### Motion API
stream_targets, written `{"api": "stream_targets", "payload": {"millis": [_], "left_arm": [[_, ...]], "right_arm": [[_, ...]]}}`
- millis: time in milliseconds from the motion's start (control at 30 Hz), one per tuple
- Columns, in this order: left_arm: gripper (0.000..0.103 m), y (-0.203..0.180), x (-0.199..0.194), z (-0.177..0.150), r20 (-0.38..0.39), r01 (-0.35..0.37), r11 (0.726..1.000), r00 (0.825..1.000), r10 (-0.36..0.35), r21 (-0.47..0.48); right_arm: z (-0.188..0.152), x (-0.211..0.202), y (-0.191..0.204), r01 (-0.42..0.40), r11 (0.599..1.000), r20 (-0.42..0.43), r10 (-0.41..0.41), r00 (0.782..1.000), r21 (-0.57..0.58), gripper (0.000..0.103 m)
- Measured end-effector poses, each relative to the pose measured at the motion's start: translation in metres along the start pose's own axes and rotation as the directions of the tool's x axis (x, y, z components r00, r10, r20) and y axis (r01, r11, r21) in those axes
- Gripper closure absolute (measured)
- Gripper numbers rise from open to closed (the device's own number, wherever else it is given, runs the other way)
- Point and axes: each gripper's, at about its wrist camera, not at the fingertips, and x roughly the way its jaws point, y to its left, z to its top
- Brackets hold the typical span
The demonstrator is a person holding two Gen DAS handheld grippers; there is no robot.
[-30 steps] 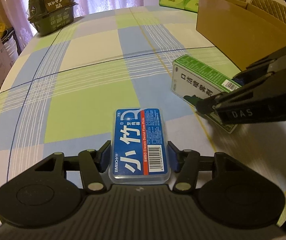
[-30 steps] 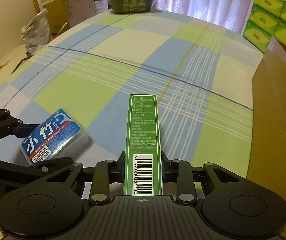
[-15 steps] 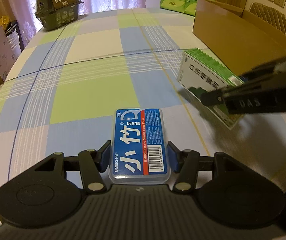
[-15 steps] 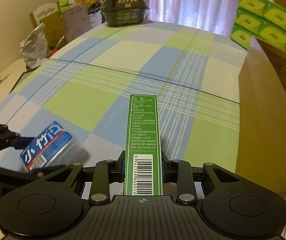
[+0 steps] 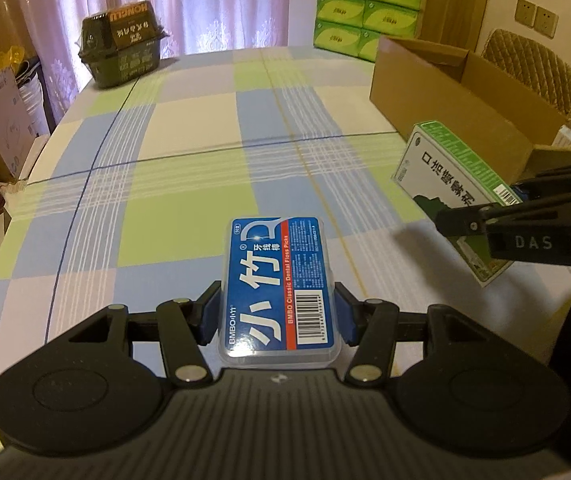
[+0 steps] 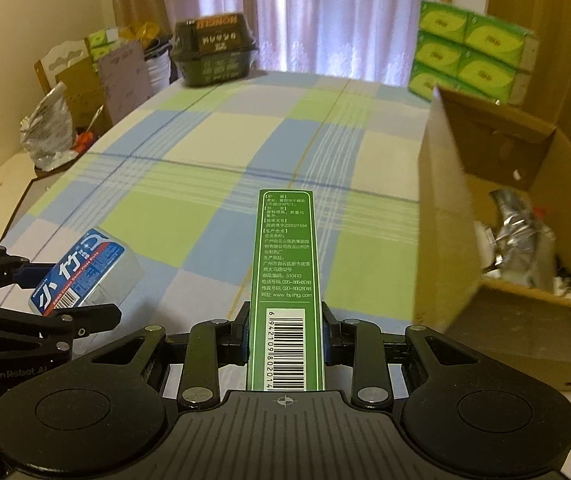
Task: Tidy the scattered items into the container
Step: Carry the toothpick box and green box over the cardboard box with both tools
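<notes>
My left gripper (image 5: 278,316) is shut on a blue floss pick box (image 5: 279,286), held above the checked tablecloth. The same blue floss pick box (image 6: 79,274) shows at lower left in the right wrist view, clamped by the left gripper (image 6: 51,292). My right gripper (image 6: 285,332) is shut on a long green medicine box (image 6: 286,276), lifted off the table. That green medicine box (image 5: 451,188) appears at right in the left wrist view, just in front of the open cardboard box (image 5: 445,120). The cardboard box (image 6: 441,208) stands close on the right; several items lie inside.
A dark green food container (image 5: 119,54) sits at the table's far left corner. Green tissue packs (image 5: 369,12) are stacked beyond the far edge. A padded chair (image 5: 537,68) stands behind the cardboard box. Clutter and boxes (image 6: 85,80) line the left side of the table.
Both grippers have risen with their boxes. The right gripper with the green box has moved toward the cardboard box, whose inside now shows.
</notes>
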Motion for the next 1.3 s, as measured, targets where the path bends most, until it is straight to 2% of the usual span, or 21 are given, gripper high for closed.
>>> {"api": "stream_targets", "payload": {"millis": [300, 667, 1067, 1300], "left_arm": [[0.052, -0.023, -0.019, 0.007, 0.022, 0.040, 0.999, 0.999, -0.040, 0.029], [0.052, -0.062, -0.024, 0.022, 0.042, 0.097, 0.991, 0.994, -0.101, 0.087], [0.052, -0.098, -0.022, 0.051, 0.075, 0.146, 0.980, 0.985, -0.158, 0.138], [0.052, -0.124, -0.021, 0.082, 0.110, 0.185, 0.969, 0.973, -0.204, 0.165]], "right_arm": [[0.005, -0.047, -0.017, 0.041, 0.999, 0.089, -0.044, 0.995, 0.031, 0.070], [-0.001, -0.087, -0.055, 0.090, 0.990, 0.147, -0.106, 0.983, 0.109, 0.070], [0.000, -0.121, -0.085, 0.108, 0.981, 0.233, -0.144, 0.962, 0.161, 0.070], [0.010, -0.133, -0.109, 0.145, 0.972, 0.278, -0.194, 0.941, 0.186, 0.070]]}}
